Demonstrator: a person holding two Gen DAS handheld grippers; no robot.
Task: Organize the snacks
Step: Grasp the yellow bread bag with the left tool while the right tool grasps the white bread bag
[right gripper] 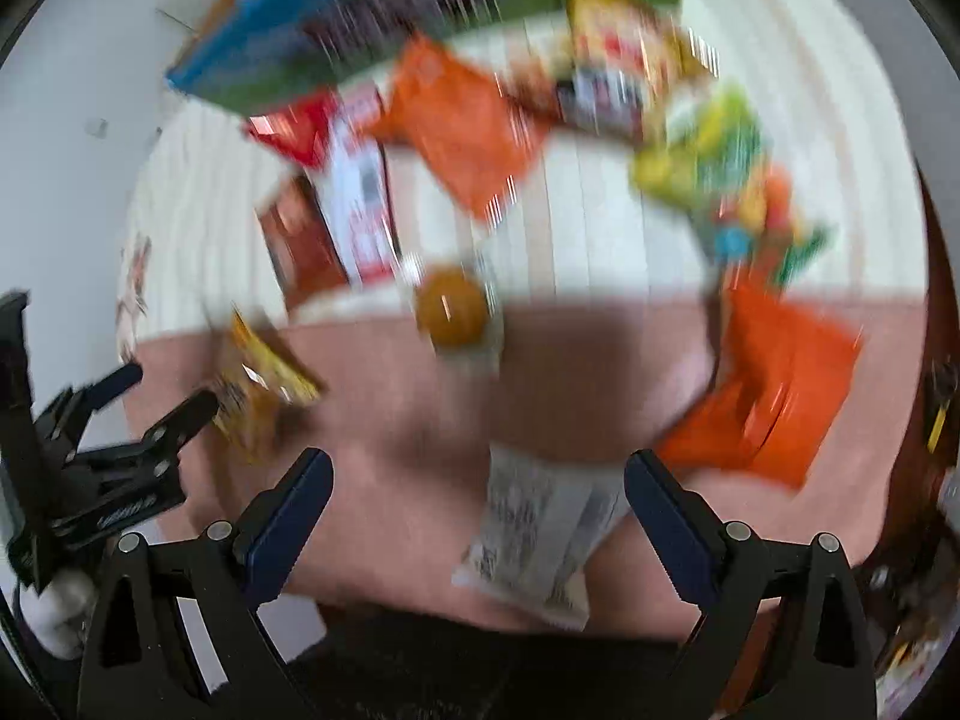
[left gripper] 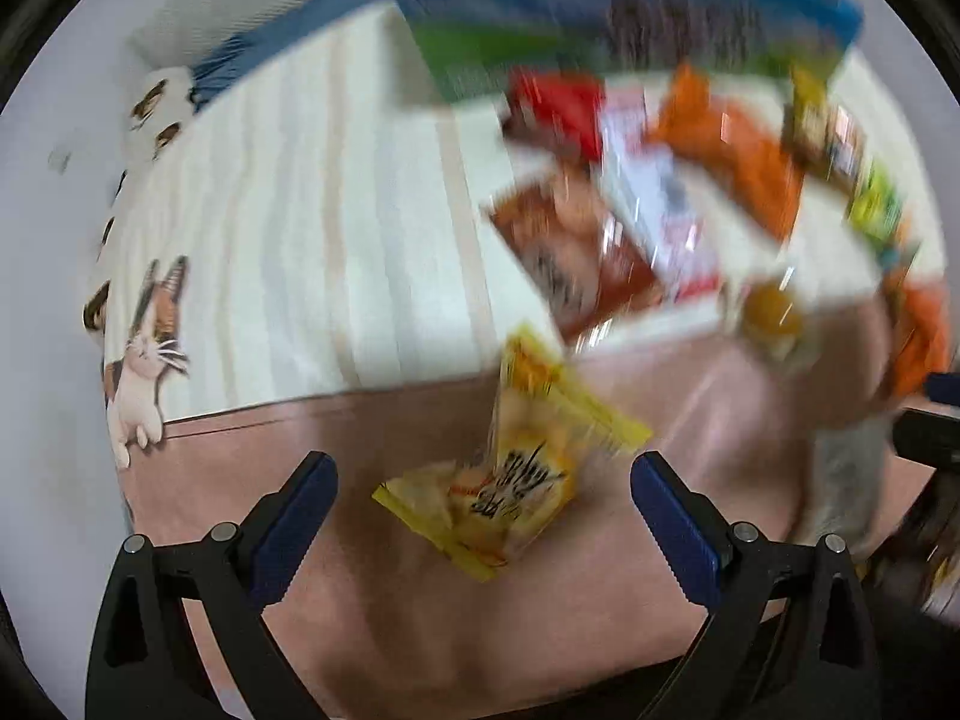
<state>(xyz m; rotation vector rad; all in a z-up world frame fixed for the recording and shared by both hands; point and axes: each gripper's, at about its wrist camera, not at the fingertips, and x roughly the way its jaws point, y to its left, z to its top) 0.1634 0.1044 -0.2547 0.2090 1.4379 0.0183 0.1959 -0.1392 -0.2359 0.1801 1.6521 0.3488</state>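
Both views are blurred by motion. My left gripper (left gripper: pixel 483 480) is open, with a yellow snack packet (left gripper: pixel 516 474) lying on the pink cloth (left gripper: pixel 372 588) between its fingers. My right gripper (right gripper: pixel 477 480) is open over a white-grey packet (right gripper: pixel 540 540) on the pink cloth (right gripper: pixel 390 420). The left gripper also shows at the left of the right wrist view (right gripper: pixel 168 396), next to the yellow packet (right gripper: pixel 264 384). Several snack packets lie scattered farther back: brown (left gripper: pixel 570 252), white (left gripper: pixel 666 210), orange (left gripper: pixel 738 156), red (left gripper: pixel 558 108), and a round orange-yellow one (left gripper: pixel 771 312).
A blue and green basket (left gripper: pixel 600 12) stands at the back of the cream striped mat (left gripper: pixel 300 240); it shows in the right wrist view too (right gripper: pixel 360 18). A large orange packet (right gripper: pixel 774 390) lies at the right. Cat pictures (left gripper: pixel 150 348) mark the mat's left edge.
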